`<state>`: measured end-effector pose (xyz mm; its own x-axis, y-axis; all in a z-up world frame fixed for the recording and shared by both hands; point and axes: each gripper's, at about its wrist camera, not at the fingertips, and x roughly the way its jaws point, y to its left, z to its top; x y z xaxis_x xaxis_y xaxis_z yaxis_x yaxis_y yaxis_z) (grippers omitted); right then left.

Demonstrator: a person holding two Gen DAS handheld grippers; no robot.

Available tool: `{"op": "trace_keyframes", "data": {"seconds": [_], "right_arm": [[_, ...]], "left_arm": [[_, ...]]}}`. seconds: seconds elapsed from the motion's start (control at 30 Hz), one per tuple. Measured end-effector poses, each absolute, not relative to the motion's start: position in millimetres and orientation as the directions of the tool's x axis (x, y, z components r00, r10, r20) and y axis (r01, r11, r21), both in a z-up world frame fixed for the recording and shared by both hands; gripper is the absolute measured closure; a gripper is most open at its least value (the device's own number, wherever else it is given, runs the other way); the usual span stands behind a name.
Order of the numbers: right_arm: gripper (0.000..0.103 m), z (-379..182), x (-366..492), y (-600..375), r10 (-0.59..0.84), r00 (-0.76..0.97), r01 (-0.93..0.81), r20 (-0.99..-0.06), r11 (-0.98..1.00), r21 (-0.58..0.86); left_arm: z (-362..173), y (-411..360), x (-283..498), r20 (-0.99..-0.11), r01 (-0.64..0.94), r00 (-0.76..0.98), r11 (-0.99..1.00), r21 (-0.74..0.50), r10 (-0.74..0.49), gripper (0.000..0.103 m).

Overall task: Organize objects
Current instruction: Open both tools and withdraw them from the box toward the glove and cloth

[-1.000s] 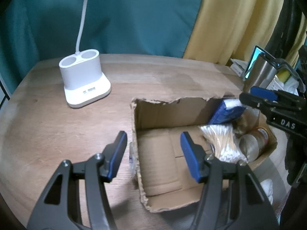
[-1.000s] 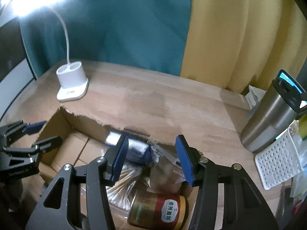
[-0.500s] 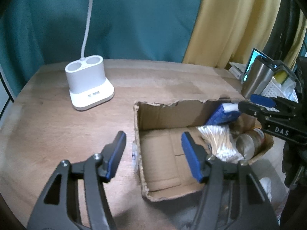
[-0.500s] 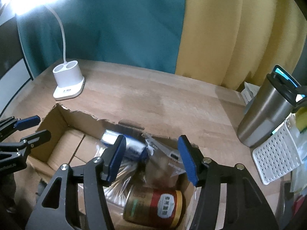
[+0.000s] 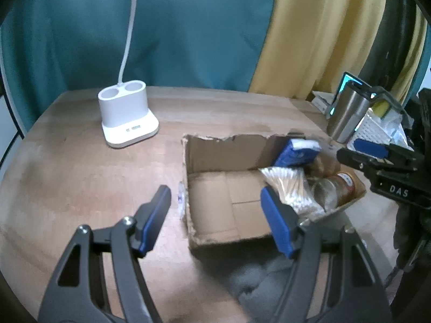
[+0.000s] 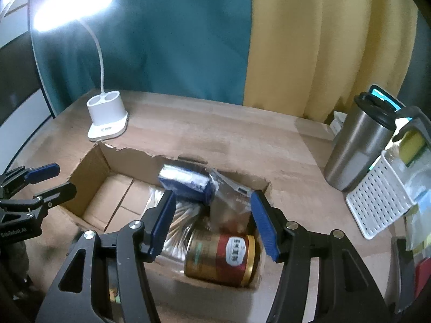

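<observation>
Left wrist view: left gripper (image 5: pixel 215 216) spread wide, holding nothing, hovering over the near-left end of the cardboard box (image 5: pixel 229 150). Box sits on the wooden desk (image 5: pixel 80 167), top edge torn. Left half of the box floor bare; right half packed: blue packet (image 5: pixel 295 154) leaning at the back wall, bag of cotton swabs (image 5: pixel 291 185) in front of it, gold-and-red can (image 5: pixel 336 188) lying on its side at the right end. White lamp base (image 5: pixel 126 117) stands back-left of the box, apart from it. Steel tumbler (image 5: pixel 347 115) back-right of the box. Right gripper (image 5: pixel 361 152) over the box's right end.

Right wrist view: right gripper (image 6: pixel 212 222) released, jaws apart and nothing between them, above the filled end of the box (image 6: pixel 129 156). Can (image 6: pixel 221 255) below it, on its side; blue packet (image 6: pixel 186 183) behind, swabs (image 6: pixel 175 220) left of the can, clear plastic bag (image 6: pixel 231 202) between packet and can. Left gripper (image 6: pixel 51 180) at the box's left end, open. Lamp base (image 6: pixel 107 118) beyond the box; tumbler (image 6: pixel 358 145) and white perforated basket (image 6: pixel 377 204) right of it.
</observation>
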<state>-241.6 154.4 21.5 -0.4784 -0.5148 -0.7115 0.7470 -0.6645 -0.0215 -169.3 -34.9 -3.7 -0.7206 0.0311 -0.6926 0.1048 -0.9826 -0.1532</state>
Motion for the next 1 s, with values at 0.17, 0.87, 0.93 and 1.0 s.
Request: {"op": "trace_keyframes", "data": {"seconds": [0.17, 0.87, 0.93, 1.0], "right_arm": [[0.037, 24.9, -230.6, 167.6, -0.522, -0.482, 0.743, -0.704, -0.669, -0.012], [0.037, 15.9, -201.1, 208.2, -0.515, -0.476, 0.726, -0.712, -0.687, 0.011], [0.037, 13.1, -198.3, 212.2, -0.51, -0.475, 0.724, -0.717, -0.689, 0.011], [0.037, 11.4, -196.3, 215.5, -0.508, -0.475, 0.721, -0.719, -0.692, 0.013]], "left_arm": [[-2.1, -28.5, -158.5, -0.692, 0.101, -0.721, -0.984, -0.147, 0.03, 0.032], [-9.0, 1.8, -132.1, -0.709, 0.063, -0.702, -0.987, -0.148, 0.062, 0.032], [-11.4, 3.6, -130.8, -0.714, 0.059, -0.697, -0.987, -0.148, 0.065, 0.032], [-13.7, 4.2, -129.7, -0.718, 0.056, -0.693, -0.987, -0.147, 0.068, 0.032]]}}
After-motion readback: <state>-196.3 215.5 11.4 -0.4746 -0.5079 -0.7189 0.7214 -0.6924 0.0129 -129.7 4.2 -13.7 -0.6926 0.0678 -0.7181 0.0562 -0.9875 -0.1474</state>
